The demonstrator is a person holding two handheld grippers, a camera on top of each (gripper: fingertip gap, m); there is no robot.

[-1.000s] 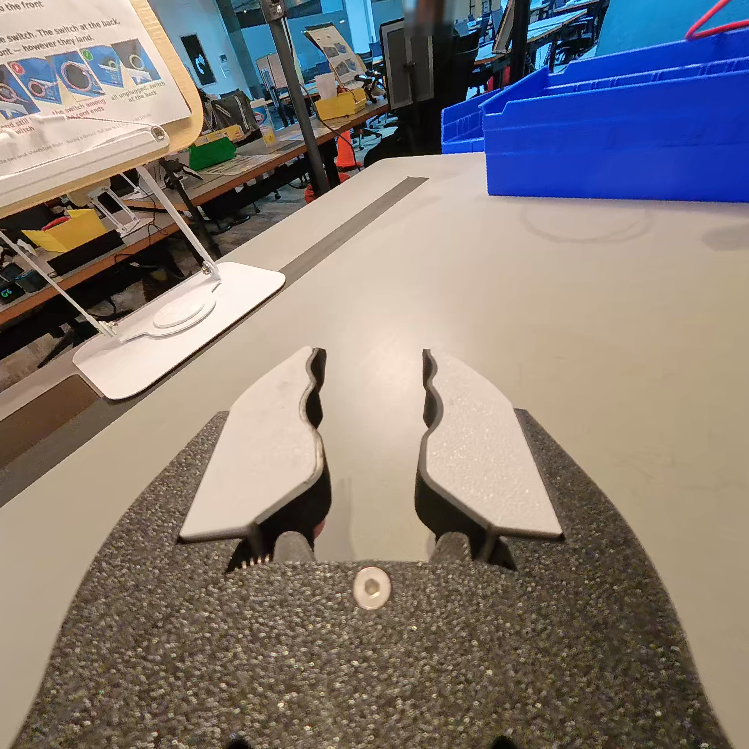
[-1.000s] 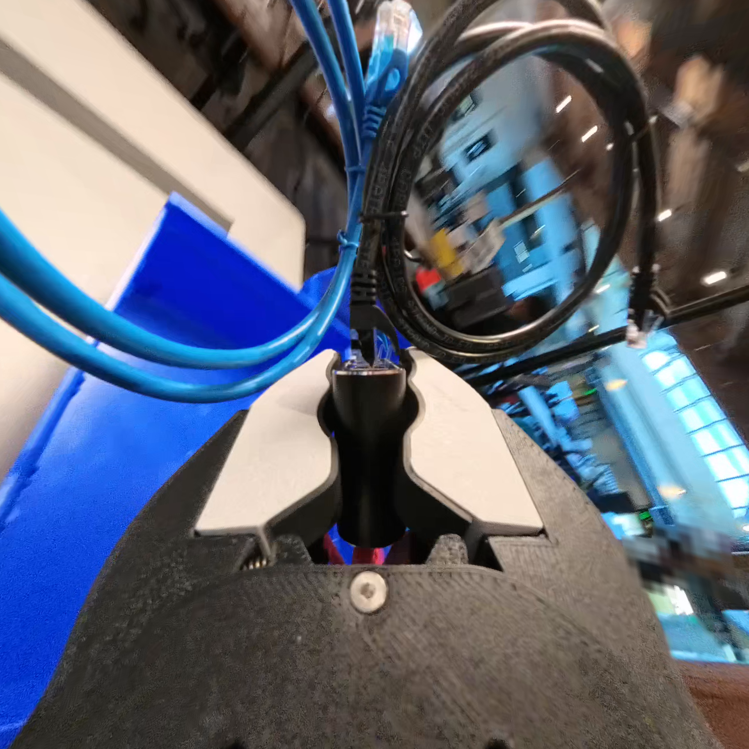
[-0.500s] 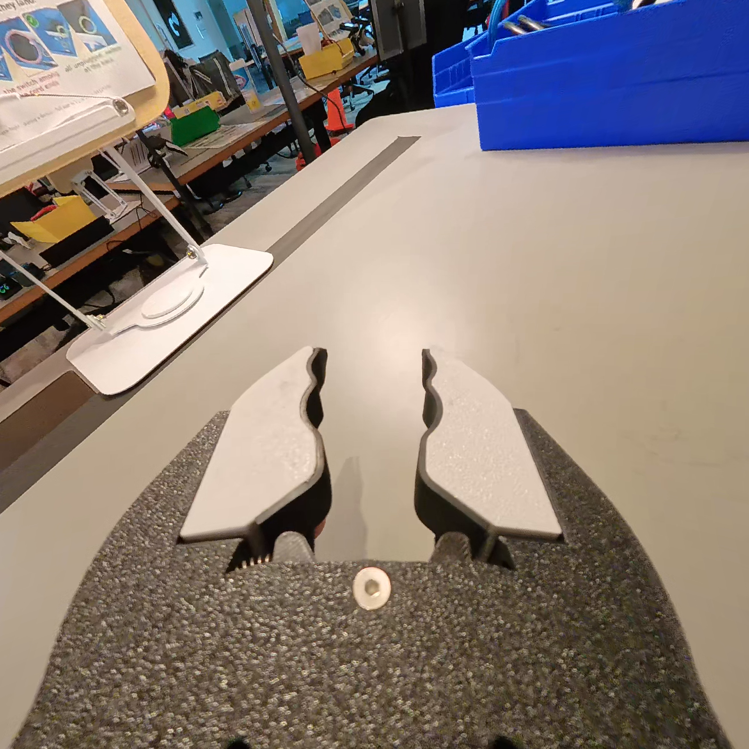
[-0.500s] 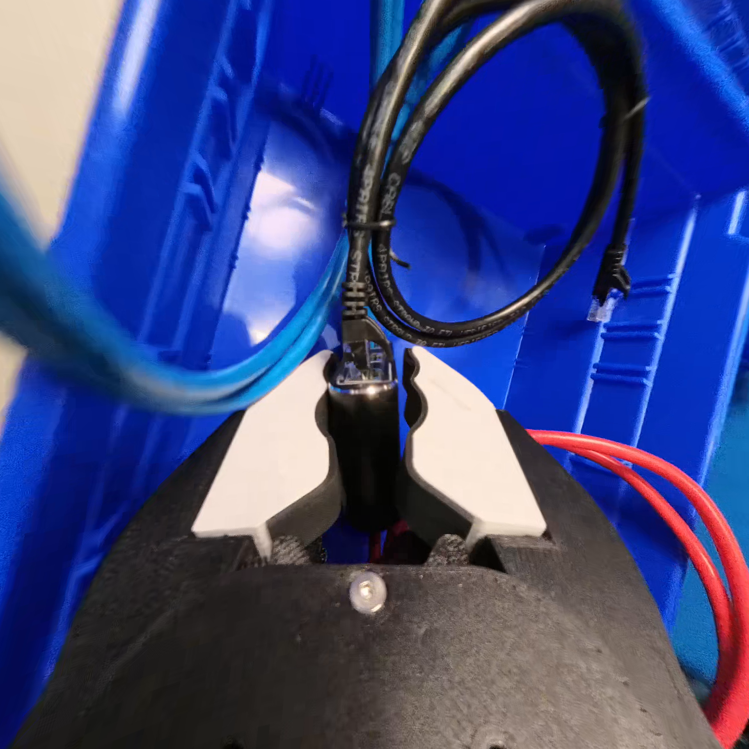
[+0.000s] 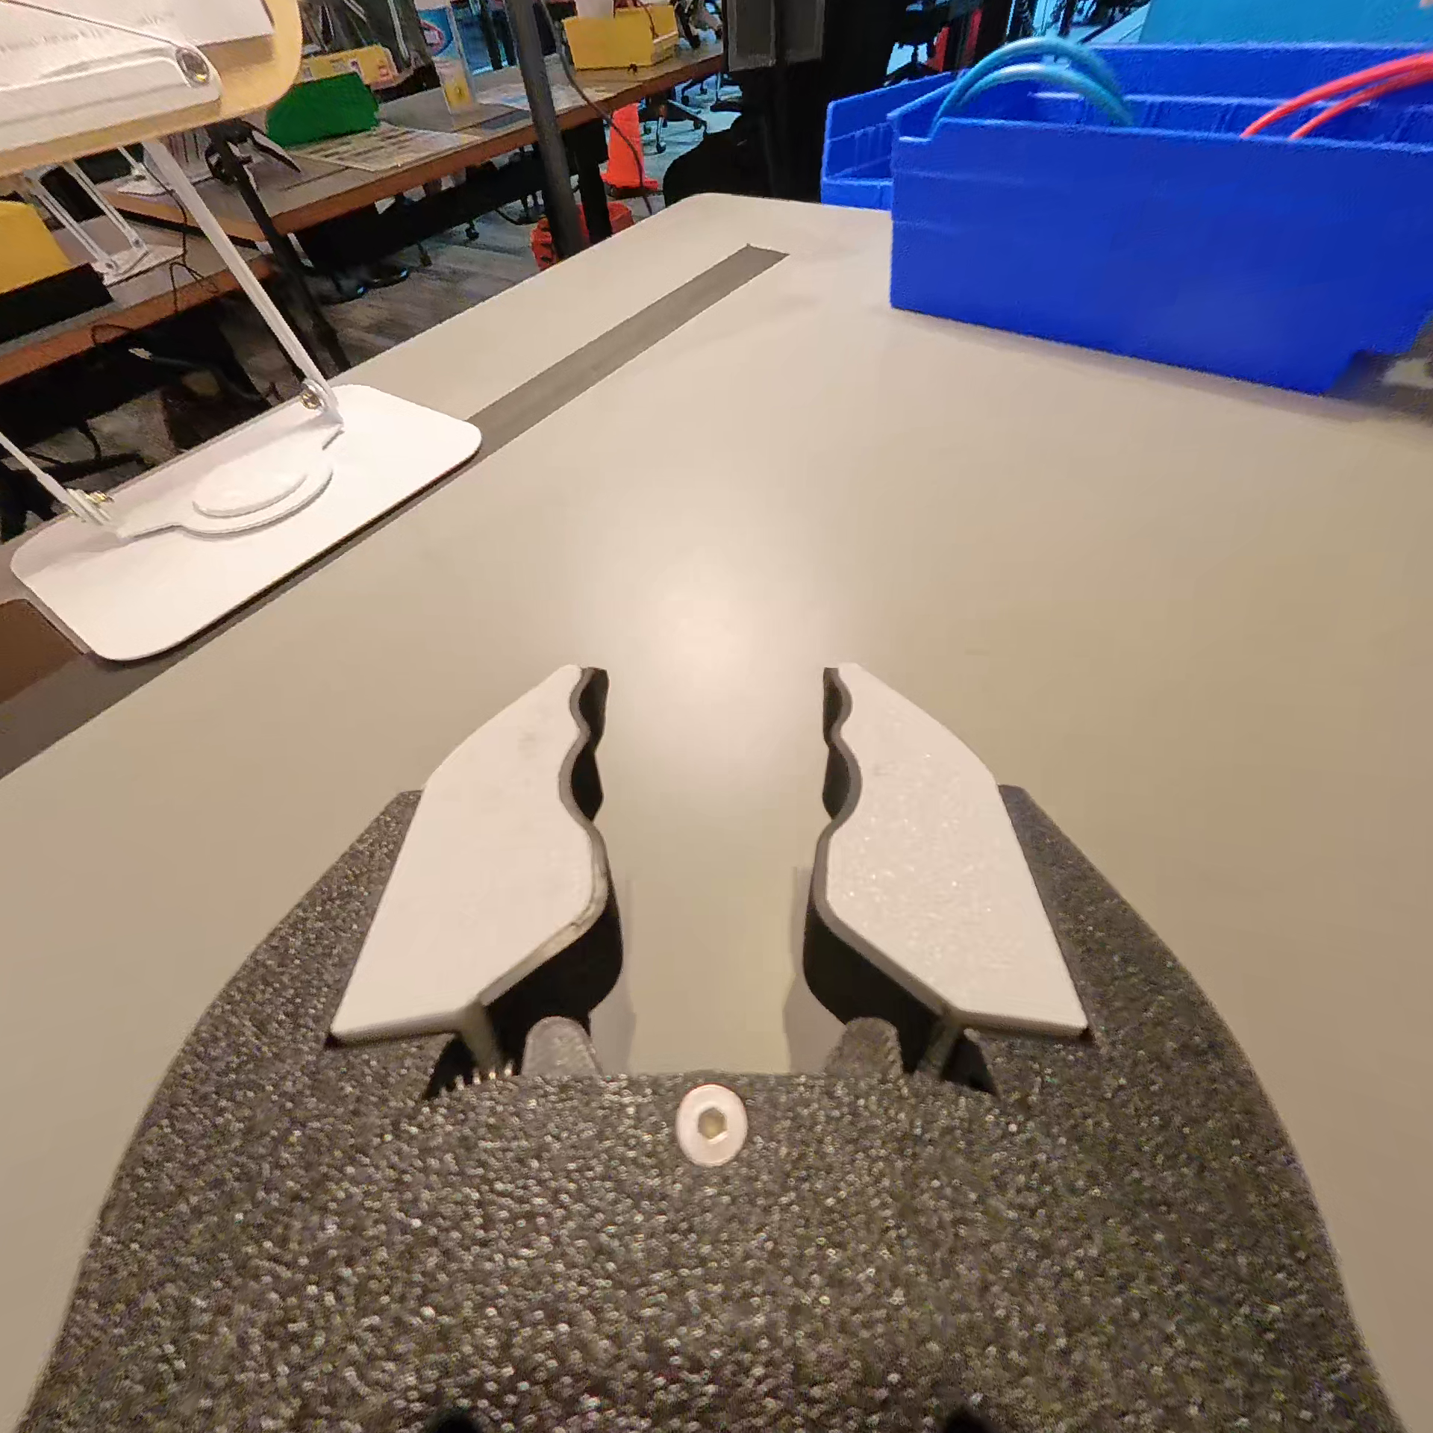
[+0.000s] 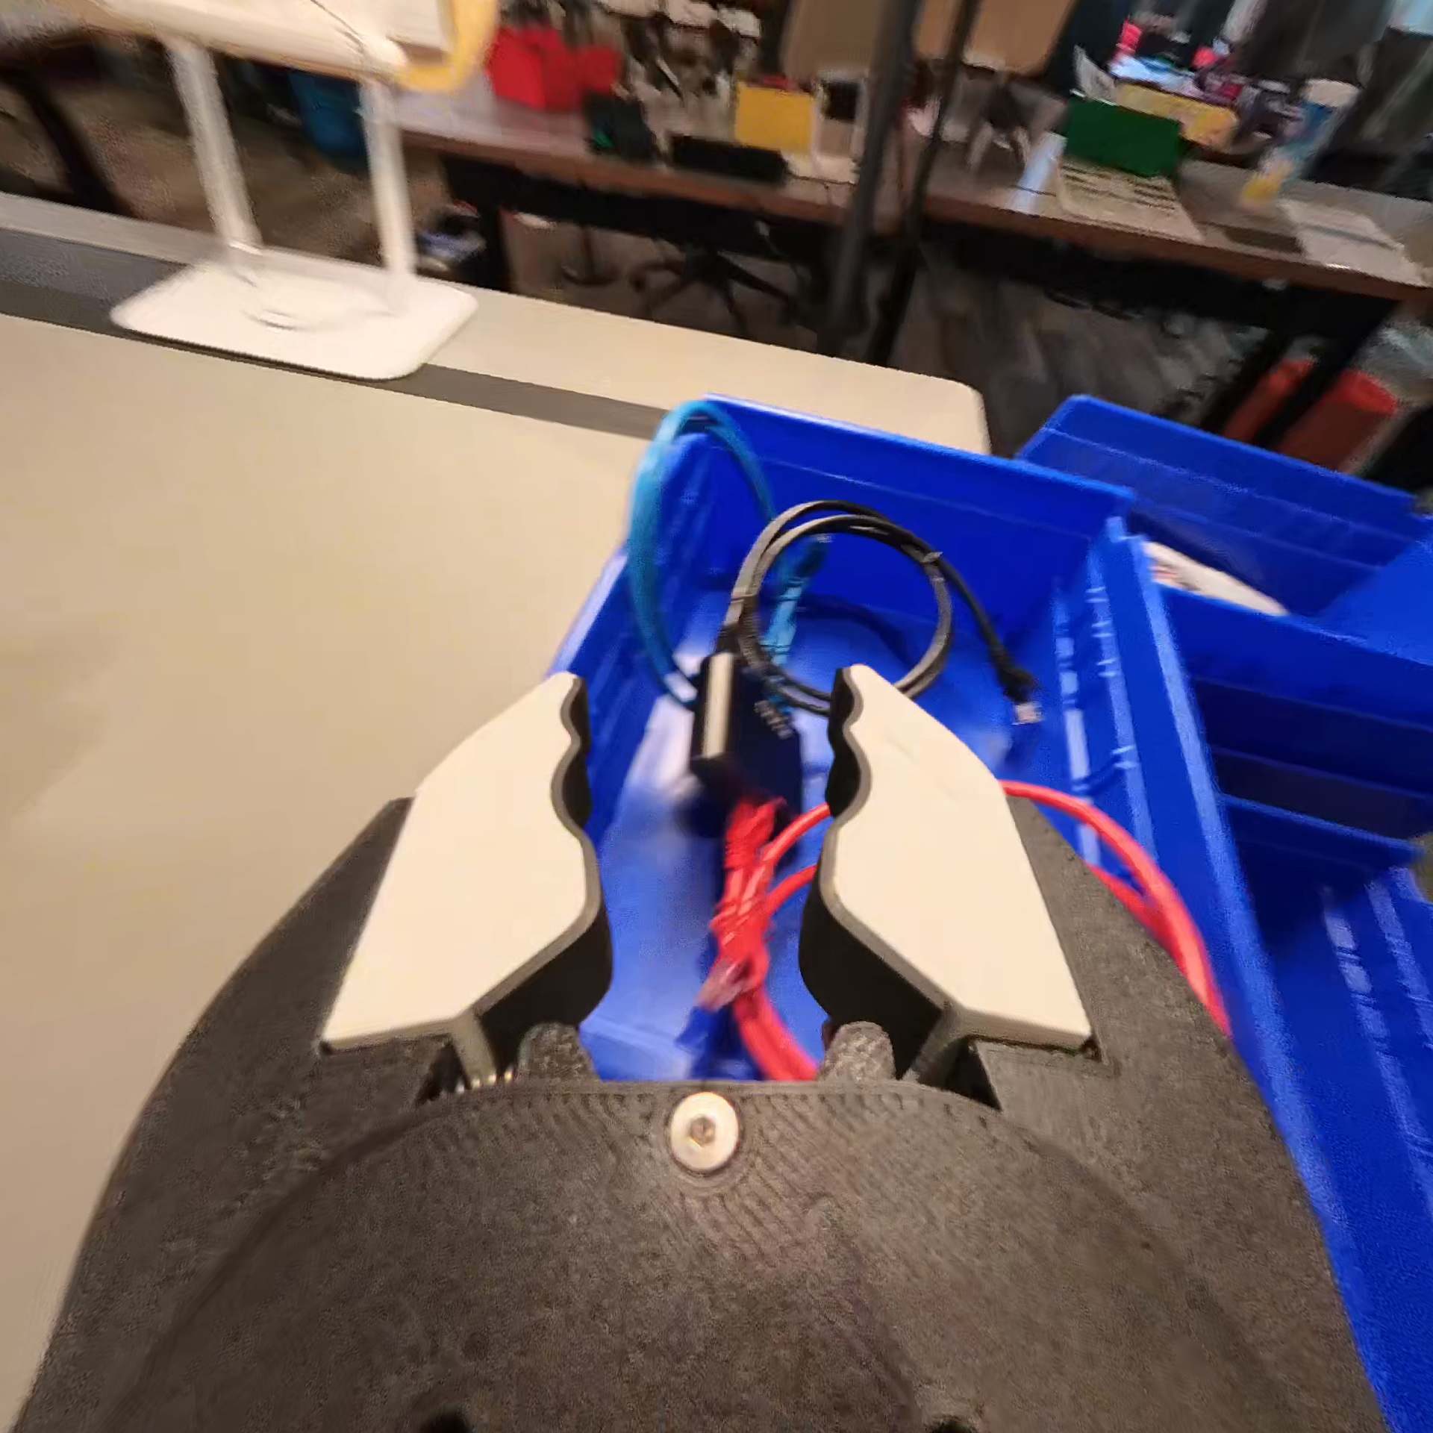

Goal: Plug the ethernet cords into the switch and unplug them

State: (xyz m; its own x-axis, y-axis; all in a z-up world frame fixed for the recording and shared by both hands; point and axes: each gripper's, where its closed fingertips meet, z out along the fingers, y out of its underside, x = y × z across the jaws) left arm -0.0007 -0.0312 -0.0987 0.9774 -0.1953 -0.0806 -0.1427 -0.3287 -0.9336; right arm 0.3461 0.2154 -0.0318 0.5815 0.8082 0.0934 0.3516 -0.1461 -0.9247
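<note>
I hold the right hand-held gripper [image 6: 709, 698] spread empty over the blue bin [image 6: 1101, 589]; switch [image 6: 737, 717] and cords [image 6: 853, 605] lie inside. Left hand-held gripper [image 5: 713, 690] spread, idle. Next, I judge: lift the switch onto the table [image 5: 892, 558].

Right gripper [image 6: 707, 682] gapes above the blue bin [image 6: 892, 481] (black switch [image 6: 733, 717], cords inside).

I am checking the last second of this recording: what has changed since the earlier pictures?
The right gripper let go of the black switch, which now lies in the blue bin with the cords; its jaws stand open. The left gripper stayed open and empty over the table.
</note>
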